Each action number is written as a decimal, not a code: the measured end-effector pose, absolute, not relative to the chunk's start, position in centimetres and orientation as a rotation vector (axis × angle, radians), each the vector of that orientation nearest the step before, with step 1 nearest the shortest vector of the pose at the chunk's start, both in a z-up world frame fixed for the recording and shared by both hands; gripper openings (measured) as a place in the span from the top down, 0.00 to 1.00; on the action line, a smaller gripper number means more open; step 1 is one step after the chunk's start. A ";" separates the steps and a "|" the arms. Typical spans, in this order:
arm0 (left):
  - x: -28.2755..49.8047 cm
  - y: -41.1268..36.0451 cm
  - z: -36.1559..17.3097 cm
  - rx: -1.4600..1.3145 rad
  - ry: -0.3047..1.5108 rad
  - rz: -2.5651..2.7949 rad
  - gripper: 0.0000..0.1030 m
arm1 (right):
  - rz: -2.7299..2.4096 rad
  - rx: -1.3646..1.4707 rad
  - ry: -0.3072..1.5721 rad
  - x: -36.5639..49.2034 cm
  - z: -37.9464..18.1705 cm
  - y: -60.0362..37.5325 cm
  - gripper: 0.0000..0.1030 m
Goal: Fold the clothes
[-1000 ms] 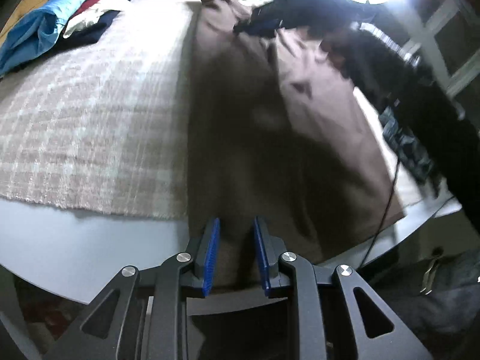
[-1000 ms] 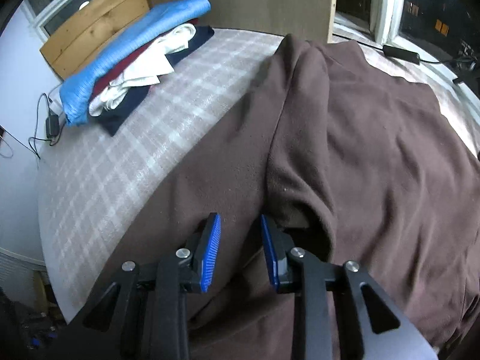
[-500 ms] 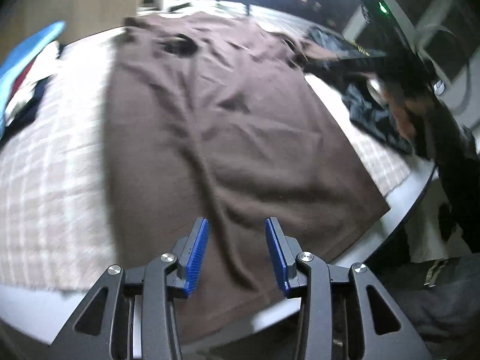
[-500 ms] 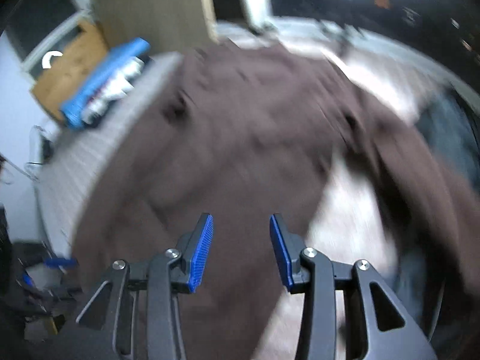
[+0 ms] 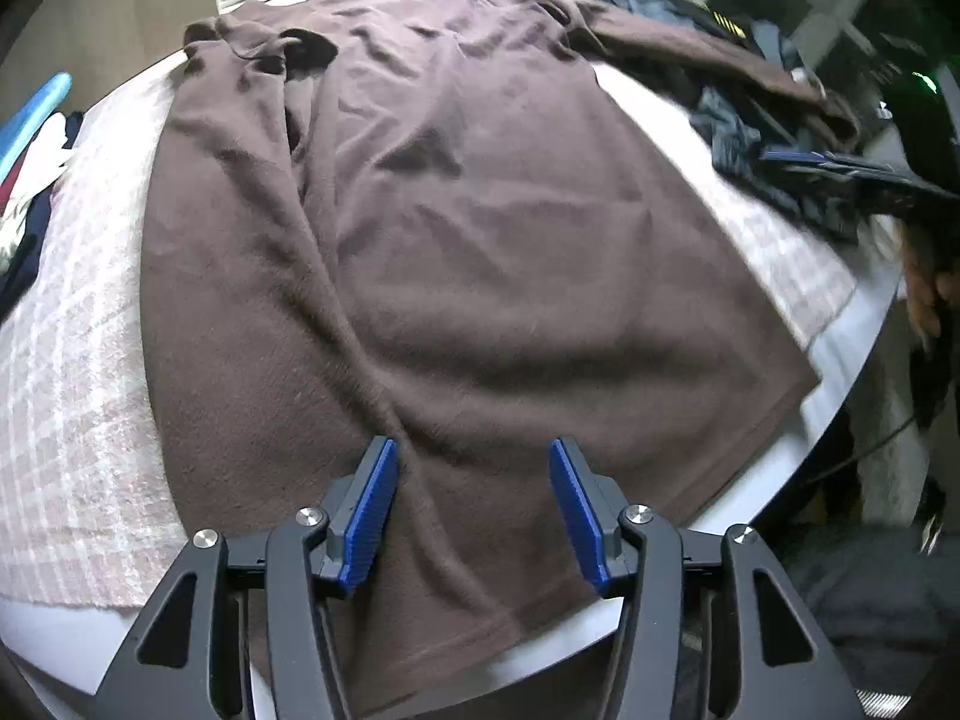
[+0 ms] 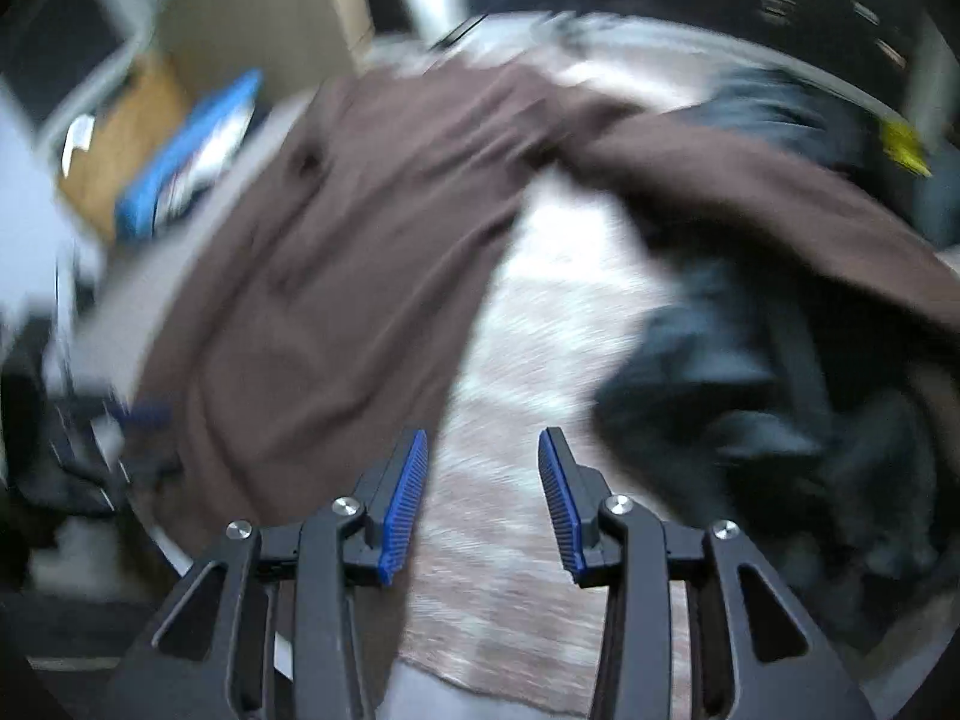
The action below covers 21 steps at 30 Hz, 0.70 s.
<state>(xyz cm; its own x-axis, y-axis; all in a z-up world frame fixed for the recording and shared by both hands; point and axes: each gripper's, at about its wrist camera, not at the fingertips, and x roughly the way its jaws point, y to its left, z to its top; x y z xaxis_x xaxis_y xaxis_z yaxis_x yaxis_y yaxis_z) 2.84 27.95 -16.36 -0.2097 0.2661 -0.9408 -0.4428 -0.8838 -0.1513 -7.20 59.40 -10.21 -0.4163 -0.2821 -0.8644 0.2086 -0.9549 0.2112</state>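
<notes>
Both tongs are spread wide and pinch nothing. Left gripper (image 5: pixel 474 510) hangs over the near hem of the brown sweater (image 5: pixel 480 252). Right gripper (image 6: pixel 483 501) hangs over the checked cloth (image 6: pixel 540 372) just beside the sweater's edge; its picture is blurry.

One brown sweater lies spread out on the round table (image 5: pixel 852 360), on top of the checked cloth. Its left sleeve (image 5: pixel 240 138) is folded in along the body. Its right sleeve (image 5: pixel 708 48) sticks out to the side, over a heap of dark clothes (image 5: pixel 756 138). So I think the fold is only partly made: the right sleeve and the body are not folded.

One stack of folded clothes (image 6: pixel 192 156), with a blue one on top, sits at the far left. I count two grippers, one sweater, one stack and one dark heap. How many clothes are in the heap I cannot tell.
</notes>
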 end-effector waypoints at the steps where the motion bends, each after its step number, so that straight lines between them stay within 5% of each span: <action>1: 2.6 28.4 -16.2 -1.603 0.189 2.140 0.39 | -2.478 1.495 -0.144 -6.9 -9.8 61.3 0.62; 11: 1.9 31.0 -18.1 -1.616 0.158 2.110 0.19 | -2.859 1.490 -0.498 -3.1 -7.7 76.6 0.61; 18: 3.0 32.4 -18.3 -1.560 0.327 2.095 0.00 | -2.753 1.413 -0.212 -5.6 -6.4 70.4 0.61; 21: 3.1 32.9 -18.2 -1.559 0.374 2.094 0.02 | -2.678 1.421 -0.028 -7.8 -6.8 66.9 0.61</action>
<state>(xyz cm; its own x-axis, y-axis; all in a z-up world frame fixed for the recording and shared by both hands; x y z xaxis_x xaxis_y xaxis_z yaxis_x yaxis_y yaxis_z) 3.09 32.94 -18.23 -0.2204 0.2265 -0.9488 -0.5410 -0.8377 -0.0743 -7.85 66.90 -6.82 -0.5556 -0.1055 -0.8247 0.0883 -0.9938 0.0677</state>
